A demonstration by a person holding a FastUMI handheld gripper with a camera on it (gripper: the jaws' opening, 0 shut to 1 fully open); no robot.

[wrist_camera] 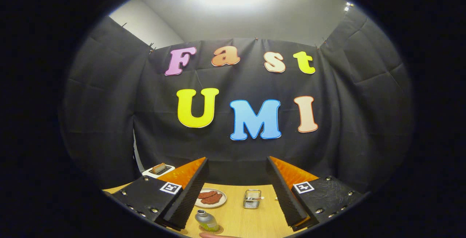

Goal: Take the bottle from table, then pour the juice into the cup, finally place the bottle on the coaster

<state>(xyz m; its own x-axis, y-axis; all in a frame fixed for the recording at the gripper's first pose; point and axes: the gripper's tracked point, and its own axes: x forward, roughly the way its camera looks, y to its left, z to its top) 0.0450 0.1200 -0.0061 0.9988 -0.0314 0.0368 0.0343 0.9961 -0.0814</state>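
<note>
While my gripper (236, 189) hangs above the table (236, 219) with its fingers spread wide and empty, the bottle (206, 220) stands below, near the inner side of my left finger

It rests on a round mat that may be the coaster (214, 231), so this fits either a bottle waiting to be picked up or one already set down; I can't make out a cup. Any descent should stay straight, centred on the bottle body. A plate (211, 198), wire holder (252, 198) and toaster (158, 170) sit beyond; open wood lies to the right
</note>
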